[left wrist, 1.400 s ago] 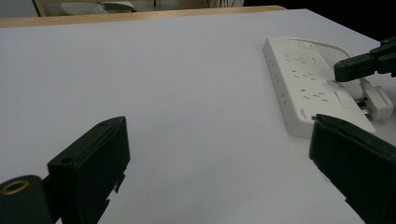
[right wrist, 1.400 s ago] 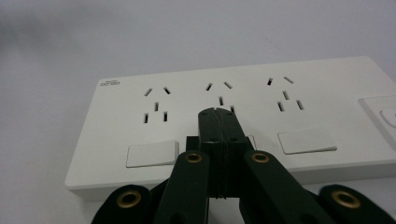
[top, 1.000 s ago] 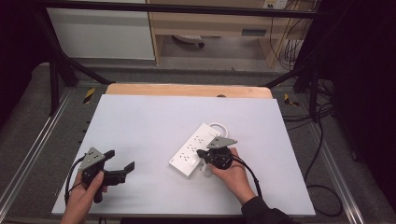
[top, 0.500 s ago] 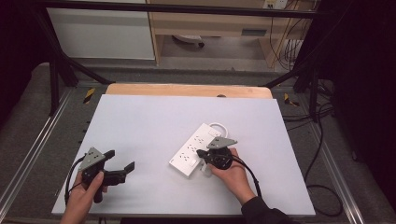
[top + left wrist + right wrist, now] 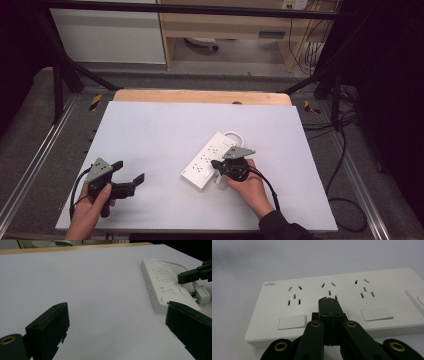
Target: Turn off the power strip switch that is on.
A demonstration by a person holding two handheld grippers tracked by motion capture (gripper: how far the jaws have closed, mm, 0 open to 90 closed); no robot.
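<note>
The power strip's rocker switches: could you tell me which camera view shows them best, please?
The right gripper view: the power strip faces the camera, its switches in a row behind the shut right gripper. The left gripper view shows the strip slanted. The high view shows it small.

Power strip (image 5: 210, 161) lies on table (image 5: 160, 130), directly under and ahead of right gripper (image 5: 328, 299) tips; its plug (image 5: 201, 294) beside it. Left gripper (image 5: 131, 172) well apart, leftward.
</note>
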